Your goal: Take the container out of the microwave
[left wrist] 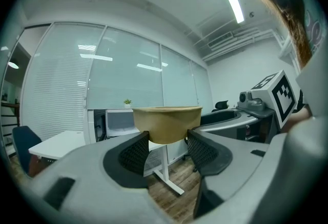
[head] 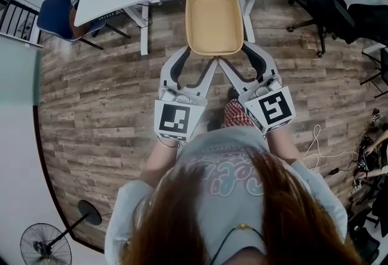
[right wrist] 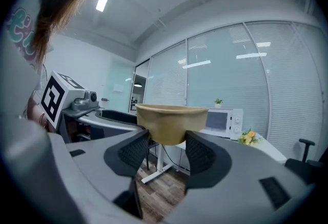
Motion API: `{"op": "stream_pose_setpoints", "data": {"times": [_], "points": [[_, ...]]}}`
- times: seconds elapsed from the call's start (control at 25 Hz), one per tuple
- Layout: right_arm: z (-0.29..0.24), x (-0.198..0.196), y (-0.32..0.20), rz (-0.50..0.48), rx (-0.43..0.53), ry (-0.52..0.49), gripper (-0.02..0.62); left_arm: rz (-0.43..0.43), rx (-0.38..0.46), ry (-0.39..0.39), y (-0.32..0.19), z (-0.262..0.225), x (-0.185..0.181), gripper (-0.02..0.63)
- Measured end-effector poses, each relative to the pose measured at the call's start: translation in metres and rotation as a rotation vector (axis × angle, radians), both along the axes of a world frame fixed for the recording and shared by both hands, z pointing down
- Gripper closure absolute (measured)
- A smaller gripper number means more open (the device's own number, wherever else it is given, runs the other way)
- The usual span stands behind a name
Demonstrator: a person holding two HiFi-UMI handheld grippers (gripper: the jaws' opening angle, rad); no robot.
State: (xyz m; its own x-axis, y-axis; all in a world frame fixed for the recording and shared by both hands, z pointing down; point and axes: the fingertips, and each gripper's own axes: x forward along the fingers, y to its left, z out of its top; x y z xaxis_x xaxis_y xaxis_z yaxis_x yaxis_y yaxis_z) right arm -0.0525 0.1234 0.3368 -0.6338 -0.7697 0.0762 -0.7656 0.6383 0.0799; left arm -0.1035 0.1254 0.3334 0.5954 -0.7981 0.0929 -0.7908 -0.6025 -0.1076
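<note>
Tan container (head: 213,20), probably light and crushable, hangs clear of the microwave (right wrist: 226,122), left gripper (head: 200,60) and right gripper (head: 237,59) clamping its near end.

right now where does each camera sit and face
Head view: on the person's head, facing steeply down at the tan rounded paper container between left gripper and right gripper; hair, shirt show.
Left gripper view: on the left gripper, level along its jaws shut on the container; right gripper shows.
Right gripper view: likewise on the right gripper; left gripper shows.
All share the container; gripper views share the white box-shaped microwave.
</note>
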Motion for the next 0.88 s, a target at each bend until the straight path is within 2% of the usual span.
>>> {"op": "stream_pose_setpoints", "data": {"times": [0.88], "points": [[0.0006,0.0038,-0.0011,0.009,-0.006,0.022,0.374,-0.004,-0.025,0.018,-0.0013,0.0016,0.0032,0.376]]}}
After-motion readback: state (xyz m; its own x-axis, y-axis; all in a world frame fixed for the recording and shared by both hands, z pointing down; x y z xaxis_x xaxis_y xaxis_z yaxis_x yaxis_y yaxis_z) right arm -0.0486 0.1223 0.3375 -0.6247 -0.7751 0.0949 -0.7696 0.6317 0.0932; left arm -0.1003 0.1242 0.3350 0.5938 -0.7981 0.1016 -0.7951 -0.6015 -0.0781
